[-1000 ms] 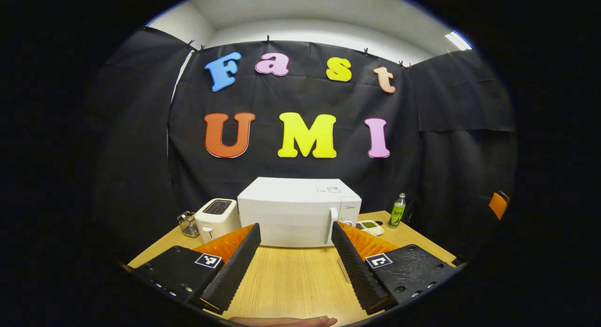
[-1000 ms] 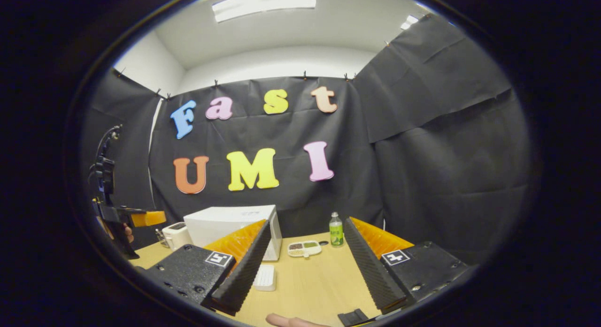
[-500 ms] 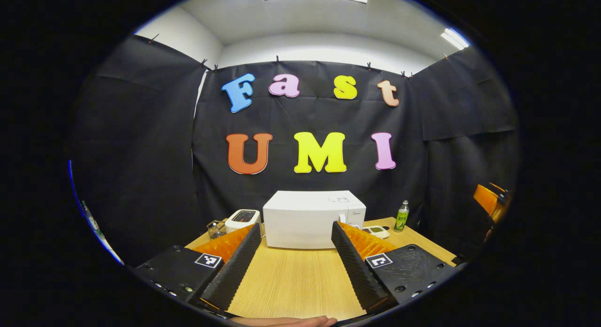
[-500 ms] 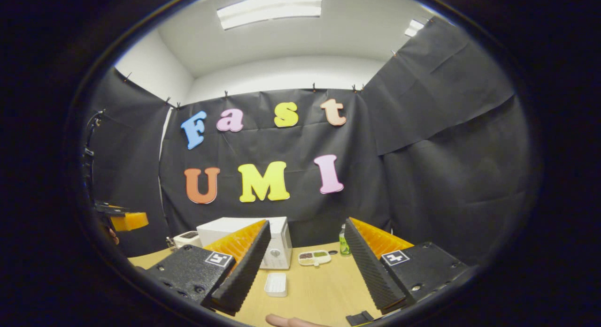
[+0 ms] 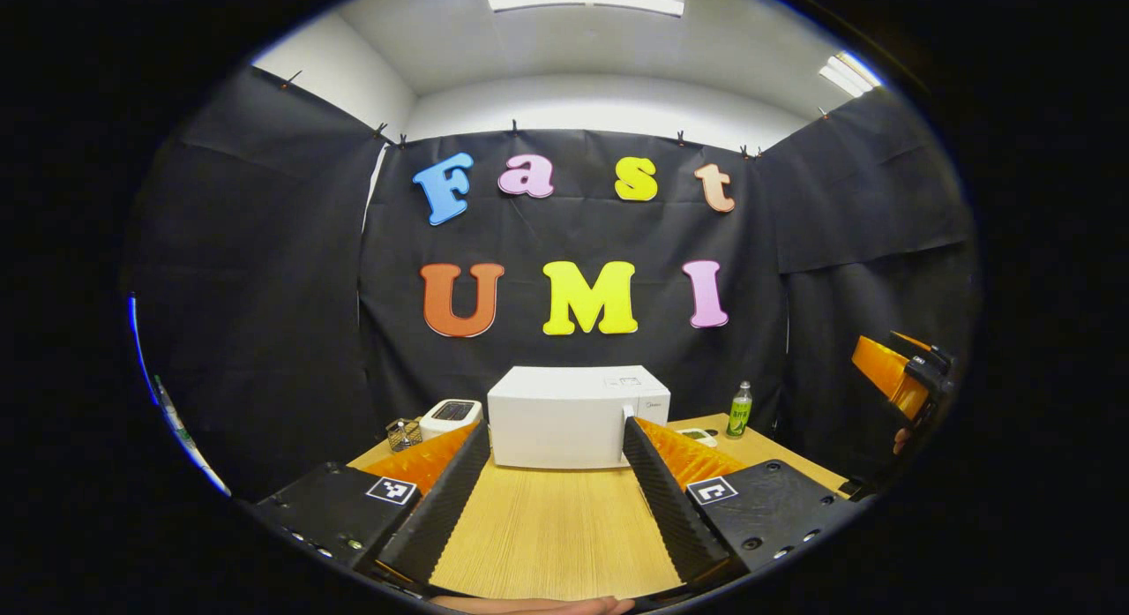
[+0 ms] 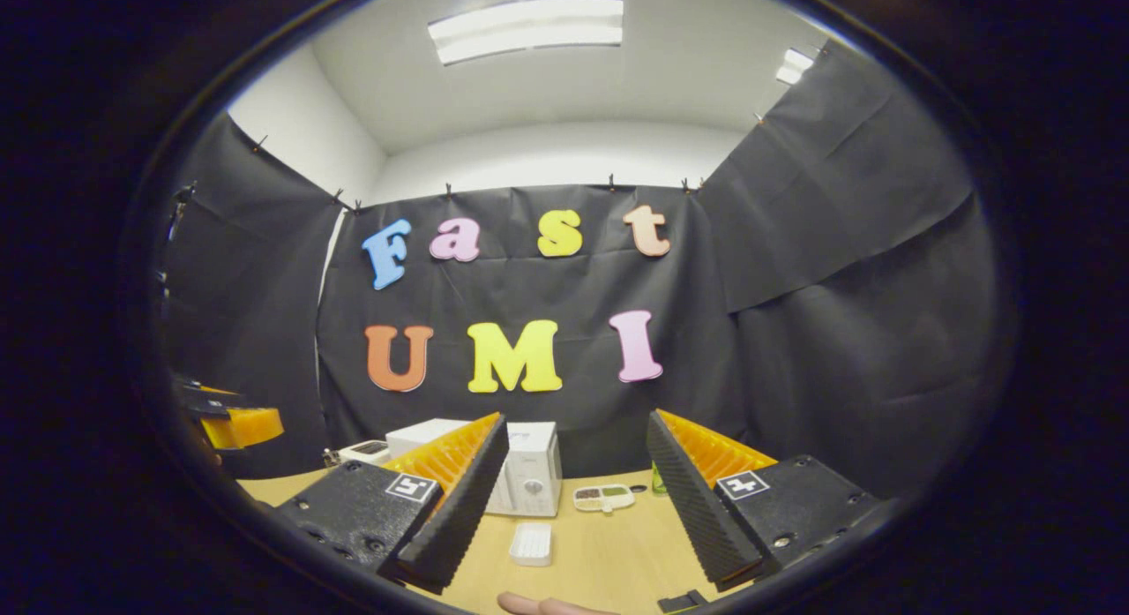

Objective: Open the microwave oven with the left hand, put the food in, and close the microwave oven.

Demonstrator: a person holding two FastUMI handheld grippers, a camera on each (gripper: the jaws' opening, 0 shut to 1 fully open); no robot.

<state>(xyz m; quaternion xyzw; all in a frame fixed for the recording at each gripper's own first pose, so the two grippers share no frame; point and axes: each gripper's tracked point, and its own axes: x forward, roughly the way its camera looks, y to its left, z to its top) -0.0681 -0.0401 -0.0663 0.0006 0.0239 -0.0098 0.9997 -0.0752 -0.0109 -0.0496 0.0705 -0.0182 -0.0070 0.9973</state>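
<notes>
A white microwave [image 5: 571,418] stands at the back of the wooden table [image 5: 547,527], its door closed and its handle [image 5: 627,418] on the right side. My left gripper [image 5: 554,431] is open and held well short of it over the table. Right of the microwave lies a compartment tray of food [image 6: 604,497], also visible in the left gripper view [image 5: 703,436]. My right gripper [image 6: 575,421] is open with nothing between its fingers. The microwave [image 6: 533,480] is partly hidden behind one of them. Each gripper appears at the edge of the other's view: right gripper [image 5: 898,377], left gripper [image 6: 231,423].
A white toaster [image 5: 450,416] and a wire basket [image 5: 404,433] stand left of the microwave. A green bottle [image 5: 739,410] is at the back right. A small white ridged dish [image 6: 533,544] lies on the table nearer to me. A person's fingertip [image 6: 542,605] shows at the bottom.
Both grippers have drawn back from the table and tilted up, so the microwave looks smaller and farther away. Both stayed open.
</notes>
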